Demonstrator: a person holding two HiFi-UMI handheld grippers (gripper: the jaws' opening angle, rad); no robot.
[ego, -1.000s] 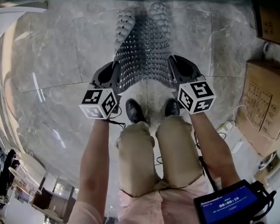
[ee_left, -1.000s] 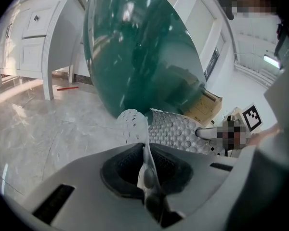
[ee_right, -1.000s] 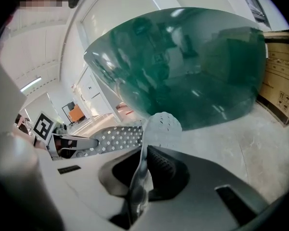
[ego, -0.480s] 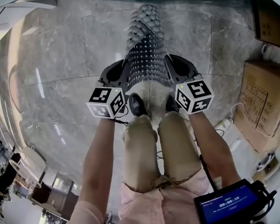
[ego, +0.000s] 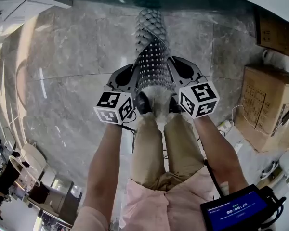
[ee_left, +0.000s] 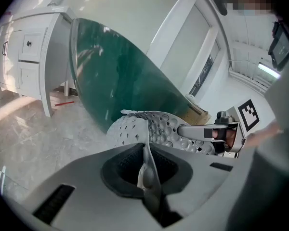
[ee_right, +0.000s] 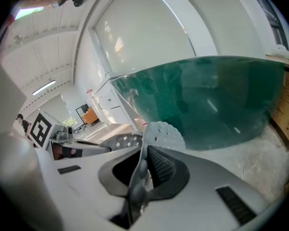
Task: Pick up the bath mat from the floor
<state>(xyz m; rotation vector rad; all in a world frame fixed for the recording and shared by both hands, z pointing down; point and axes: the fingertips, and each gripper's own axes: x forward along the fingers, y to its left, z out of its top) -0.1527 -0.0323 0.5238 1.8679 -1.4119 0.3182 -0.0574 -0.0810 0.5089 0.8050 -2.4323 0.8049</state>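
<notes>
While left tool (ee_left: 147, 165), right tool (ee_right: 139, 172) pinch edges, perforated bubbly mat (ego: 151, 57) hangs.

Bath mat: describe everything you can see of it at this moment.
The bath mat is a grey, rubbery-looking sheet covered in rows of small holes and round suction cups. The left gripper and the right gripper are each shut on its near edge. Between them it sags into a narrow fold that hangs away from the person, above the marble floor. Whether its far end touches the floor cannot be told.
</notes>
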